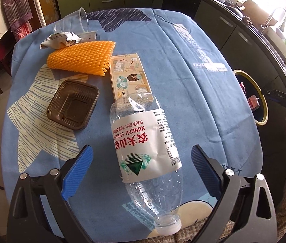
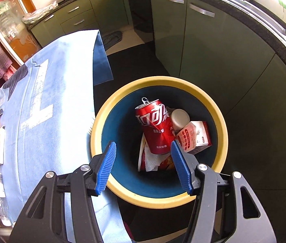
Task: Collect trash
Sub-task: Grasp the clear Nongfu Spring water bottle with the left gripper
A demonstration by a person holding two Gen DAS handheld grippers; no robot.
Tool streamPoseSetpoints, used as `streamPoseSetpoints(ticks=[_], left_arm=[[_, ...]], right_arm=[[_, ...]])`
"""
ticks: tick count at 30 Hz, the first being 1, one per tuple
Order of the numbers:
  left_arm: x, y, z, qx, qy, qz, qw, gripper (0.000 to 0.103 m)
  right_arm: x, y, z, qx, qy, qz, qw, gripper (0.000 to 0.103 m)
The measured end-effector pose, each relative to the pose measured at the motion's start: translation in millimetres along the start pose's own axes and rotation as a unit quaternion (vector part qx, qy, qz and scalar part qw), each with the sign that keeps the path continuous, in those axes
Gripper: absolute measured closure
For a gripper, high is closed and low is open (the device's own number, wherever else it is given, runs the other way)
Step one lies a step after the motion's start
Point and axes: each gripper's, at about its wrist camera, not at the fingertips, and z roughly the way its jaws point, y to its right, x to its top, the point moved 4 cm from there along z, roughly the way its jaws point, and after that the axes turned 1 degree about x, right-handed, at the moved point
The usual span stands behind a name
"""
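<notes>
Plastic, crushed and clear, makes up the water bottle [image 1: 146,154] lying on its side on the blue tablecloth [image 1: 183,64], its white paper label printed in red and green, its white cap toward the camera; the left gripper [image 1: 142,158] hangs above it with ribbed blue pads [image 1: 78,172] spread wide on either side, neither touching the bottle. Beyond it lie a flat printed carton [image 1: 128,77], a ridged brown plastic tray [image 1: 73,105] that holds nothing, an orange foam net sleeve [image 1: 82,58] with a bumpy mesh surface, a crumpled silvery wrapper [image 1: 60,39] and a clear plastic cup [image 1: 83,20] tipped on its side. Beside the table stands a round bin [image 2: 159,200] with a yellow rim and a dark blue inside; in it rest a dented red soda can [image 2: 156,127], a small pale round-lidded bottle [image 2: 180,118], a pink and white carton [image 2: 195,136] and a red and white crumpled wrapper [image 2: 153,161]. The right gripper [image 2: 143,167] hovers over the bin's mouth, its serrated blue pads apart with nothing between them.
</notes>
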Motion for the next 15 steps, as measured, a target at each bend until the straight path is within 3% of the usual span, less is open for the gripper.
streamPoseSetpoints(ticks=[7,8,10,15], left_arm=[[10,-7,22,0.002,-0.034,-0.011,0.9994,0.011],[10,-7,24,0.004,-0.037,-0.007,0.9993,0.013],[8,-7,29,-0.003,-0.051,-0.006,0.9987,0.025],[5,1,35,-0.016,-0.069,0.008,0.9975,0.032]], right_arm=[[-5,0,1,0.012,0.002,-0.005,1.0,0.046],[-6,0,2,0.013,0.001,-0.005,1.0,0.046],[-6,2,3,0.015,-0.001,-0.004,1.0,0.046],[-5,3,5,0.016,-0.003,-0.001,1.0,0.046]])
